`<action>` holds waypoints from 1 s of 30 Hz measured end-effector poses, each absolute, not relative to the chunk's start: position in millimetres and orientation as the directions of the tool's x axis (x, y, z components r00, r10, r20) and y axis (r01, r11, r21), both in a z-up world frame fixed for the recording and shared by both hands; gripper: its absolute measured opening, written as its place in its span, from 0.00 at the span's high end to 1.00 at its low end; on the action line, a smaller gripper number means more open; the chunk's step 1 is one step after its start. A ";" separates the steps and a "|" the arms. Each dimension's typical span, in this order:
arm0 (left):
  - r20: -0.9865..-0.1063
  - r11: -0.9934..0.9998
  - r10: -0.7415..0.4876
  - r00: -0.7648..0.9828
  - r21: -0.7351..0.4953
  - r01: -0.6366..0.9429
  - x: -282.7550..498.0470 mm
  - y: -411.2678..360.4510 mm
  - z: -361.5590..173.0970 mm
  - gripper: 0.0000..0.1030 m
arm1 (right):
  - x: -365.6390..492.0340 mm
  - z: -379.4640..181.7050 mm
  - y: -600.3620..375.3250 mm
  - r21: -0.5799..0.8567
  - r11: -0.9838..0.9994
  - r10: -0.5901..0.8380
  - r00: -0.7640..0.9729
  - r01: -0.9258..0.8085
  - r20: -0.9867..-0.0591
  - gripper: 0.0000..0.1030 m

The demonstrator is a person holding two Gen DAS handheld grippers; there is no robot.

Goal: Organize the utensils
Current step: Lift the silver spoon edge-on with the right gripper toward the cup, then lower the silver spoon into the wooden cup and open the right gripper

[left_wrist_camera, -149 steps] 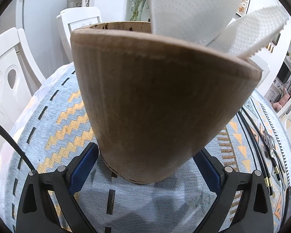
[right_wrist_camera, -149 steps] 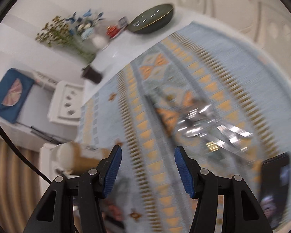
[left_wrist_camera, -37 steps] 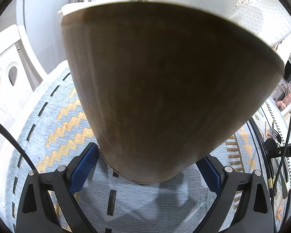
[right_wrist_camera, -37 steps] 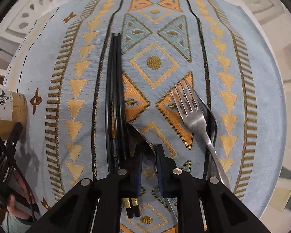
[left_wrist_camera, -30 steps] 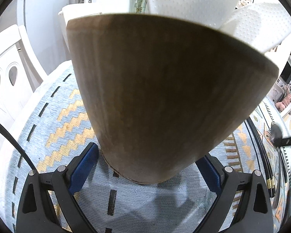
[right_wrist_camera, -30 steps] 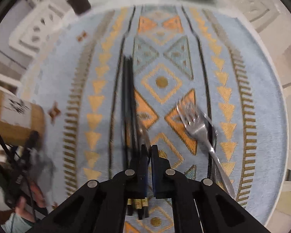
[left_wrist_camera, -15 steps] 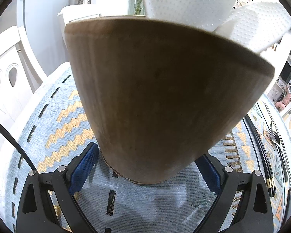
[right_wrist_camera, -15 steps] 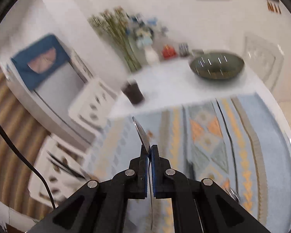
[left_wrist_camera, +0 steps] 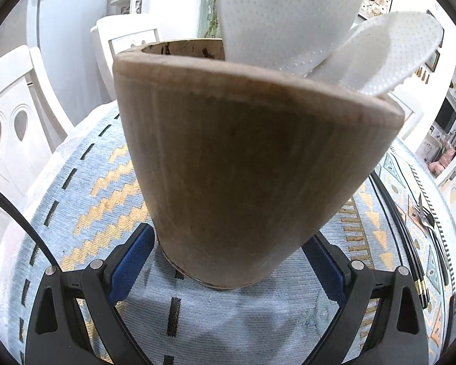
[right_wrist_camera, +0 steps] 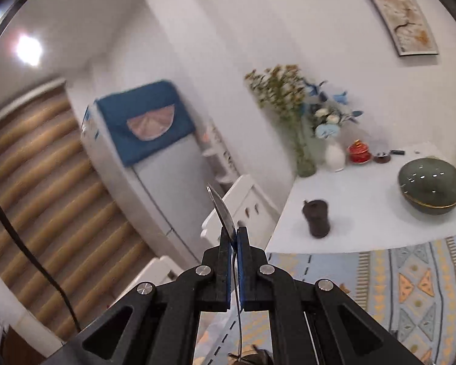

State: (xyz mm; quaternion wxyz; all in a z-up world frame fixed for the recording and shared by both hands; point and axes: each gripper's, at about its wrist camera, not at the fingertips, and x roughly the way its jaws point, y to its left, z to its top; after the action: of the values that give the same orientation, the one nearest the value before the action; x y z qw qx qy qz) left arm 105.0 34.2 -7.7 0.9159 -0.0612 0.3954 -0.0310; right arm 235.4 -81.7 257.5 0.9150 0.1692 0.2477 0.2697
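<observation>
A tall wooden utensil holder point(left_wrist_camera: 243, 167) fills the left wrist view, standing on the patterned tablecloth point(left_wrist_camera: 91, 182). Two white dotted rice paddles point(left_wrist_camera: 288, 15) stick out of its top. My left gripper point(left_wrist_camera: 231, 243) has its blue pads against both sides of the holder's base; its jaws have just been closing on it. My right gripper point(right_wrist_camera: 234, 240) is shut on a metal spoon point(right_wrist_camera: 223, 210), held in the air. The spoon's bowl points up edge-on and its thin handle hangs below the pads. Black chopsticks point(left_wrist_camera: 410, 258) and a fork point(left_wrist_camera: 424, 216) lie on the cloth at the right.
White chairs point(left_wrist_camera: 12, 127) stand around the table's far side. In the right wrist view a dark green bowl point(right_wrist_camera: 430, 185), a small dark cup point(right_wrist_camera: 317, 217) and a vase of flowers point(right_wrist_camera: 304, 152) sit on the bare white table end, with a fridge point(right_wrist_camera: 167, 188) behind.
The right gripper has lifted the spoon off the cloth and swung up, so its view shows the room instead of the table. The holder has tipped back more upright in the left gripper.
</observation>
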 end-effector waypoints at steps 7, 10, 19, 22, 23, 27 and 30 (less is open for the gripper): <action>-0.721 0.989 -0.116 0.683 -0.146 0.014 105.0 37.3 -9.3 0.06 | 249.7 215.4 -60.9 0.466 0.787 0.597 0.689 -0.404 -0.411 0.97; -0.721 0.989 -0.117 0.683 -0.147 0.015 107.8 39.2 -9.5 0.06 | 247.9 210.1 -60.0 0.438 0.807 0.574 0.702 -0.396 -0.422 0.97; -0.720 0.989 -0.118 0.683 -0.148 0.015 106.8 38.5 -9.5 0.06 | 234.6 187.1 -39.0 0.297 0.856 0.516 0.712 -0.422 -0.475 0.97; -0.721 0.989 -0.117 0.683 -0.147 0.015 107.2 38.8 -10.1 0.06 | 229.5 180.2 -38.5 0.283 0.862 0.507 0.715 -0.421 -0.482 0.97; -0.721 0.989 -0.117 0.683 -0.147 0.015 107.3 39.1 -10.2 0.06 | 228.7 178.6 -39.1 0.285 0.862 0.507 0.714 -0.420 -0.483 0.97; -0.721 0.989 -0.117 0.683 -0.147 0.014 107.3 39.1 -10.3 0.06 | 224.1 175.3 -45.2 0.299 0.862 0.506 0.720 -0.408 -0.475 0.97; -0.721 0.989 -0.117 0.683 -0.147 0.014 107.3 39.0 -10.3 0.06 | 219.6 171.5 -51.9 0.311 0.864 0.502 0.720 -0.395 -0.480 0.97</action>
State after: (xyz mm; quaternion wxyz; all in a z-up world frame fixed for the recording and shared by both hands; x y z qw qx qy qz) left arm 107.3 39.0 -10.3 0.9150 -0.0648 0.3965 -0.0360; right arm 219.6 -51.9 171.5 0.9225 0.0938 0.2847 0.2431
